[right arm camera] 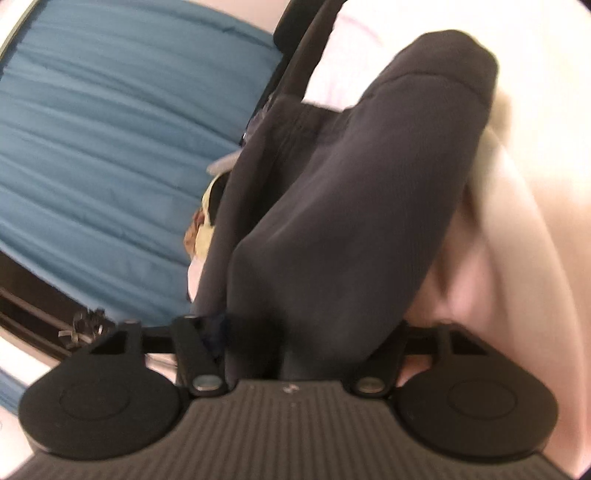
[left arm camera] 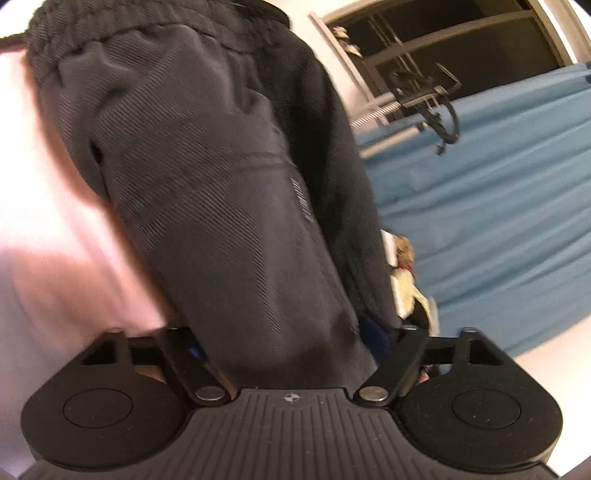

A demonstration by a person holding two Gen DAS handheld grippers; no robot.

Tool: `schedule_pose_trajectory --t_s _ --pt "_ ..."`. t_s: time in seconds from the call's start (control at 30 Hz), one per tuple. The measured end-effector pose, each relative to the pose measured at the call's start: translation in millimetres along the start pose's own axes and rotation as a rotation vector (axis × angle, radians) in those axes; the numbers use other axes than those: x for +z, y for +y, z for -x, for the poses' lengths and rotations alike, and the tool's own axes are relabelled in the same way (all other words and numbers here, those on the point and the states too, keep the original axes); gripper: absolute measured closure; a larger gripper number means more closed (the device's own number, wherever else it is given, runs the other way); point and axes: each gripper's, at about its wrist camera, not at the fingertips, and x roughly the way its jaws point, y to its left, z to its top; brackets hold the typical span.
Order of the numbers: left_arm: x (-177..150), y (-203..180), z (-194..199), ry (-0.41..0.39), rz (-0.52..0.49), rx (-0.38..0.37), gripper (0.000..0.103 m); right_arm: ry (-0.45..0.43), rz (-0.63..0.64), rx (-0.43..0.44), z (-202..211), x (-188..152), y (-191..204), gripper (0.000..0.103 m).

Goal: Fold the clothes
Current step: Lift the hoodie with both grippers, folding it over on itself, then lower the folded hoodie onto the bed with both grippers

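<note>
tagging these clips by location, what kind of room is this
Probably a bedroom at home. Dark trousers lie on pale pink bedding, a blue pleated curtain hangs behind, and a barred window shows dark outside.

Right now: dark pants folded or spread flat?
Neither. The dark pants hang bunched lengthwise, gathered waistband on top, running into the left gripper and right gripper; the pads are hidden.

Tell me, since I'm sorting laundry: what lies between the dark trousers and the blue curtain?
A small yellowish cloth sits between the trousers and the blue curtain, seen in both wrist views.
</note>
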Motion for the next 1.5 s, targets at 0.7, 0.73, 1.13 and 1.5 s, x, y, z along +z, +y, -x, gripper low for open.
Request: schedule_pose_trajectory --t_s 0.7,0.73,1.13,1.5 --pt "-6 -4 104 -0.003 -0.01 0.002 0.091 -0.012 -0.124 -0.145 122 7 24 0.091" --pt "-7 -4 103 0.008 -0.022 0.016 0.091 -0.007 -0.158 -0.161 133 8 16 0.091" --pt "-42 -43 126 0.008 -0.362 0.124 0.026 -0.043 -0.235 -0.297 159 -15 0 0.085" --pt "-141 -135 157 -0.086 -0.732 0.174 0.02 -0.141 -0.252 -0.305 177 -11 -20 0.082"
